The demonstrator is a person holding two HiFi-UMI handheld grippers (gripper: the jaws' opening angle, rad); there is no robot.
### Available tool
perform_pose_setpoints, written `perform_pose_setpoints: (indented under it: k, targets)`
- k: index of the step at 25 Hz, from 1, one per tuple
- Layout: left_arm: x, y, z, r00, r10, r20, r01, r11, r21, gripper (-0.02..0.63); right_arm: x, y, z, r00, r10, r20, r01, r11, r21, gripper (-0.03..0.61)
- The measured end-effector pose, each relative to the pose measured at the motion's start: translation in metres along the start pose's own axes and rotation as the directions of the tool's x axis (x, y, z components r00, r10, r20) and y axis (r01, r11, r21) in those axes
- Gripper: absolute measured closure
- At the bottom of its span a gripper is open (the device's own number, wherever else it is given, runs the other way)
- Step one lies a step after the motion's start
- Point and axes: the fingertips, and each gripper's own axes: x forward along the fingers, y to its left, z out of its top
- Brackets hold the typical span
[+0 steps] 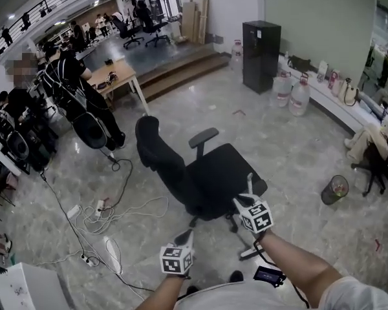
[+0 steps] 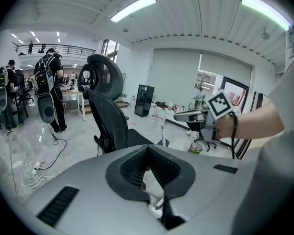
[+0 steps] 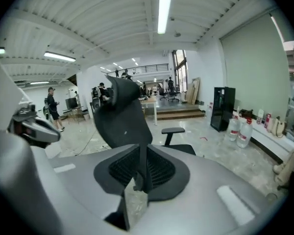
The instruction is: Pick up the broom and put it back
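No broom shows in any view. Both grippers hang in the air over a black office chair (image 1: 207, 179), which fills the middle of the left gripper view (image 2: 108, 106) and the right gripper view (image 3: 122, 116). My left gripper (image 1: 186, 236) is low and near my body; its pads meet at the tips (image 2: 148, 148) with nothing between them. My right gripper (image 1: 249, 185) is higher and further forward, above the seat's right edge. Its jaws (image 3: 139, 148) stand a narrow slit apart and hold nothing. It also appears in the left gripper view (image 2: 186, 115).
White cables and a power strip (image 1: 97, 218) lie on the floor at the left. A person (image 1: 68, 82) stands by a wooden table (image 1: 119, 76). A bin (image 1: 335, 189) stands at the right, water jugs (image 1: 291, 92) and a black cabinet (image 1: 261, 53) by the far wall.
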Motion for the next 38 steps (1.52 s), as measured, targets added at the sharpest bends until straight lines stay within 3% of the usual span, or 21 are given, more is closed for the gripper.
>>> perform_pose_setpoints:
  k: [4, 7, 13, 17, 21, 38]
  targets:
    - [-0.035, 0.001, 0.032, 0.992, -0.049, 0.119, 0.052, 0.998, -0.023, 0.607, -0.049, 0.1, 0.034, 0.993, 0.075, 0.087, -0.077, 0.997, 0.016, 0.554]
    - [-0.068, 0.006, 0.048, 0.98, -0.097, 0.173, 0.098, 0.995, 0.004, 0.607, -0.069, 0.173, 0.047, 0.987, 0.08, 0.142, -0.088, 0.995, 0.045, 0.572]
    - [-0.123, 0.019, 0.057, 0.968, -0.179, 0.178, 0.164, 0.982, 0.096, 0.606, -0.08, 0.269, 0.068, 0.978, 0.032, 0.207, -0.048, 0.996, 0.074, 0.575]
    - [-0.145, 0.026, 0.036, 0.967, -0.212, 0.138, 0.197, 0.974, 0.114, 0.607, -0.085, 0.309, 0.071, 0.978, 0.014, 0.208, -0.029, 0.997, 0.072, 0.577]
    - [-0.159, 0.029, 0.018, 0.963, -0.243, 0.115, 0.229, 0.966, 0.118, 0.606, -0.088, 0.334, 0.065, 0.978, -0.003, 0.208, -0.013, 0.997, 0.076, 0.577]
    - [-0.173, 0.047, 0.015, 0.95, -0.292, 0.112, 0.275, 0.951, 0.143, 0.607, -0.081, 0.361, 0.077, 0.977, -0.04, 0.209, 0.024, 0.997, 0.079, 0.577]
